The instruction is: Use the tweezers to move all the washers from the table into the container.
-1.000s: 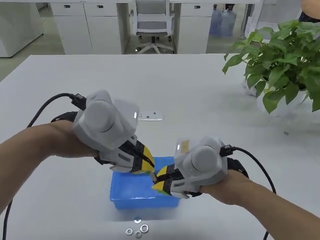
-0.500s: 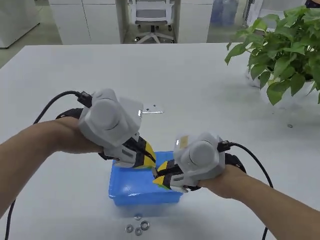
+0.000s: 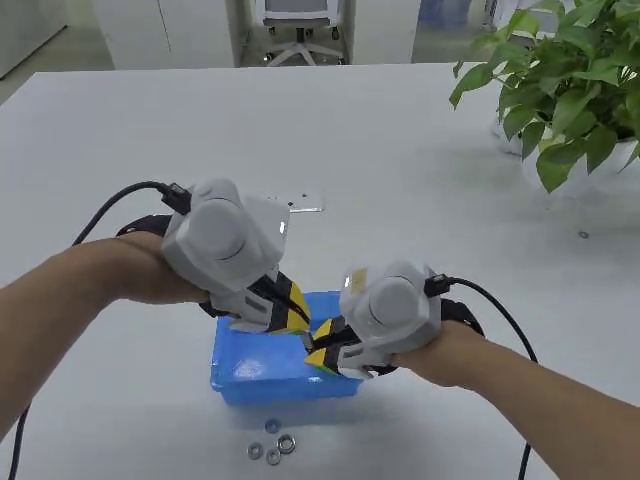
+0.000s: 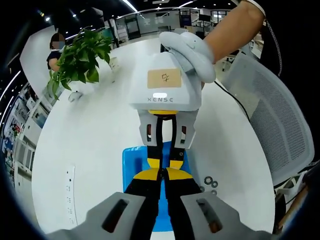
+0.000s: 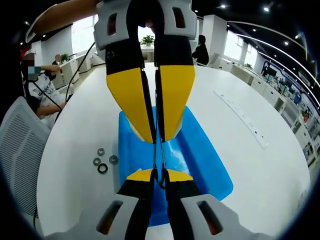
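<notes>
Very little is changing among the things themselves. The head camera is tipping down, so the whole picture is sliding a bit.

The grey left gripper with yellow and black jaws is hanging over the blue plastic container, just as it was a second ago. Its jaws are squeezing close together, with only a thin dark gap left. In the right gripper view a thin dark line is running through that gap. It may be the tweezers, but I cannot tell.

The small silver metal washers are lying in a little bunch on the white table, just beside the near wall of the container, not inside it. I am counting four, the same as before, and none is moving. So I think the real job of carrying them is not starting yet.

The grey right gripper is staying nose to nose with the left one, tips nearly touching. Its jaws are pressing close together too. It looks like the two are sorting out their hold on something thin.

Far to the right, the green leafy plant is standing well apart from all this.
</notes>
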A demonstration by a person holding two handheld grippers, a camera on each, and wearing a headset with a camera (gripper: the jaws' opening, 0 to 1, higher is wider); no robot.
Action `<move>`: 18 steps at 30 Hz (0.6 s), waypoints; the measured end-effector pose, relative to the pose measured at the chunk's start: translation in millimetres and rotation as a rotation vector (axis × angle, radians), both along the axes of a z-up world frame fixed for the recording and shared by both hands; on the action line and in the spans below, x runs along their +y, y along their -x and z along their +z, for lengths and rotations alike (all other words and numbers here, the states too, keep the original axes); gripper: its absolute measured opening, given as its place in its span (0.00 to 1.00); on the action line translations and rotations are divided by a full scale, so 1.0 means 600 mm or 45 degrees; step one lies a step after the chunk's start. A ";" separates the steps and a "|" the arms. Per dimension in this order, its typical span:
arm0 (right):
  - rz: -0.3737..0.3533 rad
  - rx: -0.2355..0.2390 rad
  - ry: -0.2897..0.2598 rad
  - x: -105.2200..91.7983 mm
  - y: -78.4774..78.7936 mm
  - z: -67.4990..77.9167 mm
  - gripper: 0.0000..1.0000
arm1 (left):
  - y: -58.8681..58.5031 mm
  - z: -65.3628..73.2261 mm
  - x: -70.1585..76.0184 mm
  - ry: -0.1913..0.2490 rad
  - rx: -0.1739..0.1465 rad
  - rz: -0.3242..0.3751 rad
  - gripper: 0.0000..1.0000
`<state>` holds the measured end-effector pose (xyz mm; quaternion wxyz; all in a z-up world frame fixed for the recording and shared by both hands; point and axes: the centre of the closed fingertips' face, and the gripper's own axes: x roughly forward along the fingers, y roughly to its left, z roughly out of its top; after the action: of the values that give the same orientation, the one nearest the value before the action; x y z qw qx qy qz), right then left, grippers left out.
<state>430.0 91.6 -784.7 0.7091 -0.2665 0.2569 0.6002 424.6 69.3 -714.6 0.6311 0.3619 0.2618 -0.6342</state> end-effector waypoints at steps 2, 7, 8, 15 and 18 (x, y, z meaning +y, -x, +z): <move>-0.002 0.003 0.001 0.000 0.000 -0.003 0.10 | 0.000 -0.002 0.000 -0.003 0.002 -0.001 0.06; -0.004 0.005 0.004 -0.001 -0.001 -0.006 0.10 | -0.001 -0.006 -0.001 -0.009 0.004 -0.005 0.06; -0.004 0.005 0.005 -0.002 -0.001 -0.007 0.10 | -0.001 -0.006 -0.001 -0.009 0.003 -0.005 0.06; -0.006 -0.004 0.005 -0.003 -0.001 -0.004 0.10 | 0.000 -0.003 -0.002 -0.014 -0.004 -0.009 0.07; -0.008 -0.013 0.003 -0.004 -0.001 0.001 0.10 | 0.001 0.003 -0.003 -0.018 -0.018 -0.011 0.07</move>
<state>430.8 89.5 -784.0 0.7118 -0.2695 0.2549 0.5964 423.9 67.6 -712.6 0.6274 0.3721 0.2603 -0.6326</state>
